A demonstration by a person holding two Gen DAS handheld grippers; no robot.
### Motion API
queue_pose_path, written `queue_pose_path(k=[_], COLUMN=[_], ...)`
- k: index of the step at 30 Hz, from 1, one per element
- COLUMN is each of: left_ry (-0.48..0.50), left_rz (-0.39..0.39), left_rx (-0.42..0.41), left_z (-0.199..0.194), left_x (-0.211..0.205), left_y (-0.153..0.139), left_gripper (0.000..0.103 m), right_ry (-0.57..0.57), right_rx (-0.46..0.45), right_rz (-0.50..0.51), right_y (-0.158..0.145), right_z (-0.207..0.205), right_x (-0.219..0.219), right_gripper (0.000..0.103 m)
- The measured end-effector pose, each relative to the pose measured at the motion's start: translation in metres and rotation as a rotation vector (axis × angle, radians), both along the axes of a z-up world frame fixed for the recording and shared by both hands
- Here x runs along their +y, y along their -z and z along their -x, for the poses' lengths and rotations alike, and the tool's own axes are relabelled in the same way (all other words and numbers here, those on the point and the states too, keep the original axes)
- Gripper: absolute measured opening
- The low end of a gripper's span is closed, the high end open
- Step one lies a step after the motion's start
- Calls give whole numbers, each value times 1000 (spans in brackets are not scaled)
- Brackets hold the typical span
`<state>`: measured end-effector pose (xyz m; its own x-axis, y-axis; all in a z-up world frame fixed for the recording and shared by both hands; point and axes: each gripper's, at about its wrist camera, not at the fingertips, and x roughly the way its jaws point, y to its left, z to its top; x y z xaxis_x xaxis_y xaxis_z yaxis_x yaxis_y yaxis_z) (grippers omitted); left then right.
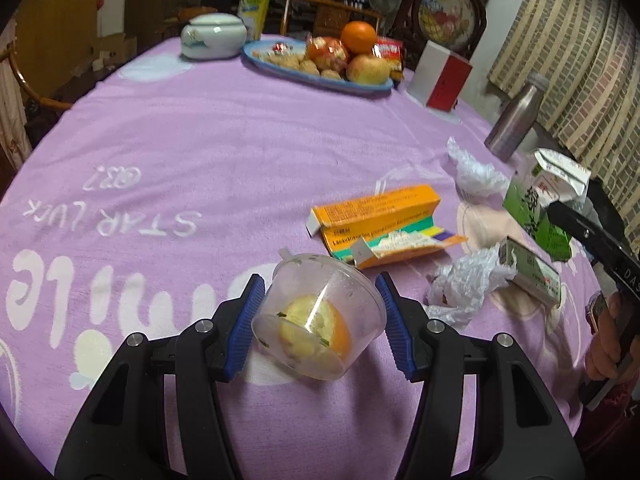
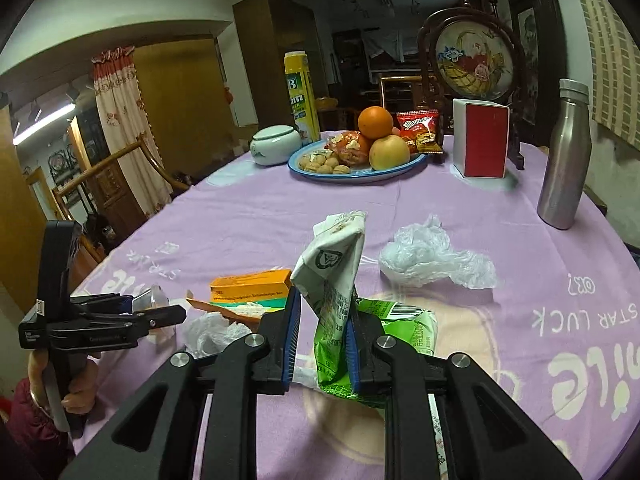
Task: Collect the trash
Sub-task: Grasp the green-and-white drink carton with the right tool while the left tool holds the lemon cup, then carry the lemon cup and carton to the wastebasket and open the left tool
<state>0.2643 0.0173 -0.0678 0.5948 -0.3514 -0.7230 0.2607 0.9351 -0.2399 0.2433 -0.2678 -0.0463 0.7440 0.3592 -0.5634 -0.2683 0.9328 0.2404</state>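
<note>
Tool on the right clamped on crumpled green carton.

Two wrist cameras, low over the desk

Each looks forward and down along its own tool; the left view sits close at the near-left, the right view at the near-right, sharing the far fruit plate.

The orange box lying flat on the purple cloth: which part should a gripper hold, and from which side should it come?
Probably across its narrow width, near the middle of the upper orange box, coming from above with the jaws over its two long edges. It lies flat and long, stacked on a second torn-open box, so the ends offer less to hold.
</note>
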Motion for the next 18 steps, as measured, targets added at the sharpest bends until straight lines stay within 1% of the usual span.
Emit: queue_pose_path(k=[1, 4, 5, 8, 12, 18], left_ry=[-6, -16, -25, -59, -80, -125], left_rz=[13, 92, 96, 61, 39, 50], left_rx=[-2, 23, 12, -44, -84, -134], left_z=[2, 9, 15, 38, 71, 126], left_x=[2, 15, 20, 30, 41, 65], left_y=[-2, -10, -15, -36, -56, -78], left_gripper=[57, 57, 57, 57, 57, 57], right_ry=[-1, -11, -17, -40, -75, -133], right_rx=[-2, -10, -18, -45, -70, -107], right_rz=[-19, -56, -63, -80, -108, -121], right_y=[-2, -8, -11, -21, -34, -51], right_z=[2, 11, 16, 33, 56, 95], right_x=[-3, -5, -5, -3, 2, 15], right_gripper=[21, 21, 21, 21, 21, 21])
